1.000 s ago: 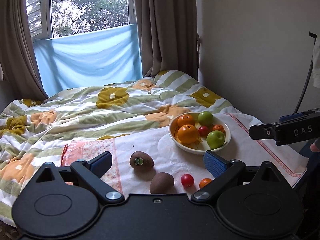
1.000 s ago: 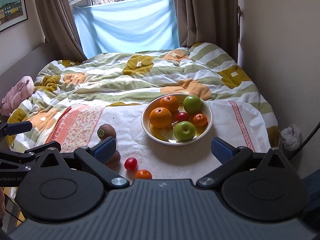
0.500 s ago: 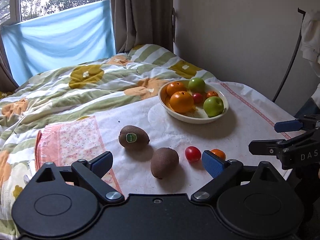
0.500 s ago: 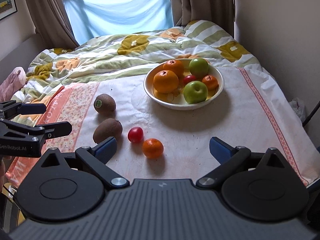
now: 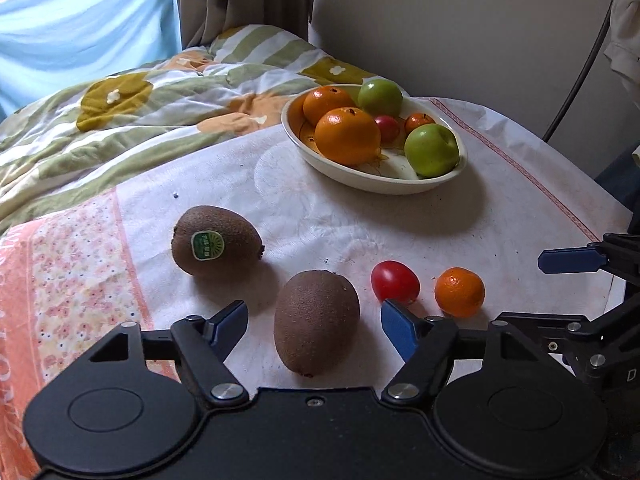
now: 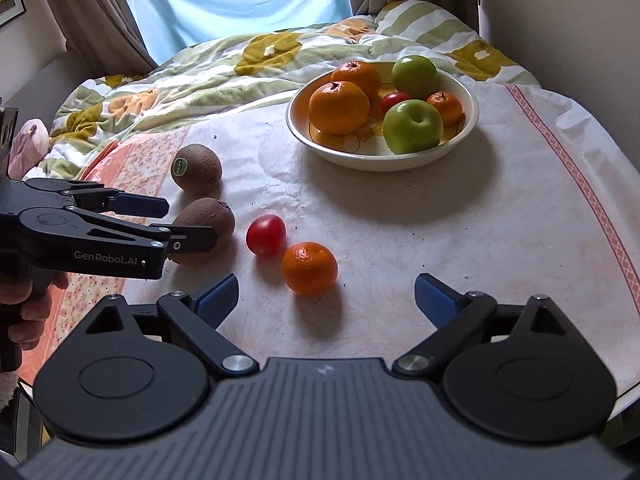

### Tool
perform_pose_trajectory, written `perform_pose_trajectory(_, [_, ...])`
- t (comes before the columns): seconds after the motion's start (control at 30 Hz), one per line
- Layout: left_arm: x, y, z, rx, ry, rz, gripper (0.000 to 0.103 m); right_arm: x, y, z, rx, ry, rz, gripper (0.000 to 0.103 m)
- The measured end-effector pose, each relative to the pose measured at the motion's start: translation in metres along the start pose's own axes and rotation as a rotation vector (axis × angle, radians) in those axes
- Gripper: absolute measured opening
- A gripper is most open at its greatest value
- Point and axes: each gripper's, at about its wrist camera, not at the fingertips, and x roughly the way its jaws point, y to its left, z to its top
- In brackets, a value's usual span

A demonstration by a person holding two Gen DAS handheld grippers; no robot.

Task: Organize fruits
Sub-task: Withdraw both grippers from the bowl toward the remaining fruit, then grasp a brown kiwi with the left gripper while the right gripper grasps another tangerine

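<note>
Nearer now: "GenRobot.AI" left gripper [image 6: 176, 224]

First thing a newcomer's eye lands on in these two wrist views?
Probably the white bowl at the back, heaped with oranges and green apples. Then the four loose fruits in front of it on the cloth: two kiwis, a tomato and a mandarin. The left gripper is closing around the near kiwi, pads not yet touching.

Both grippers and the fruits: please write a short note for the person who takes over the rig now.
Left gripper: closing around the plain kiwi, pads not touching it yet.
Right gripper: open, empty, near the small mandarin.
On the cloth: plain kiwi, stickered kiwi, red tomato, mandarin.
Done: bowl holds six fruits.
Left: move those four.
</note>
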Motion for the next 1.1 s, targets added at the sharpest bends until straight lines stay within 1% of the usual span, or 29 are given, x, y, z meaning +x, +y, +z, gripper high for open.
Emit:
perform_pose_trajectory(0.03, [0.004, 0.0, 0.0, 0.003, 0.01, -0.004, 0.075, 0.002, 0.0, 0.001, 0.0, 0.003, 0.0, 0.103])
perform_pose_trajectory(0.17, [0.013, -0.001, 0.0, 0.014, 0.035, -0.013, 0.064, 0.01, 0.0, 0.002, -0.004, 0.014, 0.001, 0.103])
perform_pose_trajectory(0.3, [0.021, -0.005, 0.0, 0.043, 0.054, 0.001, 0.058, 0.017, -0.001, 0.002, 0.003, 0.032, 0.015, 0.103])
perform_pose_trajectory(0.37, [0.021, -0.007, -0.001, 0.066, 0.047, 0.019, 0.055, 0.019, 0.0, 0.002, -0.001, 0.037, 0.017, 0.102])
perform_pose_trajectory(0.53, [0.022, -0.008, -0.002, 0.073, 0.046, 0.025, 0.054, 0.021, 0.003, 0.003, -0.01, 0.045, 0.026, 0.098])
perform_pose_trajectory(0.6, [0.021, -0.009, -0.002, 0.072, 0.046, 0.03, 0.053, 0.023, 0.003, 0.004, -0.016, 0.051, 0.03, 0.093])
perform_pose_trajectory(0.67, [0.019, -0.009, -0.002, 0.066, 0.043, 0.034, 0.053, 0.024, 0.002, 0.004, -0.016, 0.057, 0.032, 0.091])
perform_pose_trajectory(0.87, [0.008, -0.009, -0.006, 0.018, 0.026, 0.058, 0.053, 0.03, 0.001, 0.006, -0.018, 0.063, 0.035, 0.085])
perform_pose_trajectory(1.1, [-0.007, -0.013, -0.011, -0.021, 0.001, 0.087, 0.053, 0.032, 0.002, 0.006, -0.023, 0.063, 0.038, 0.081])
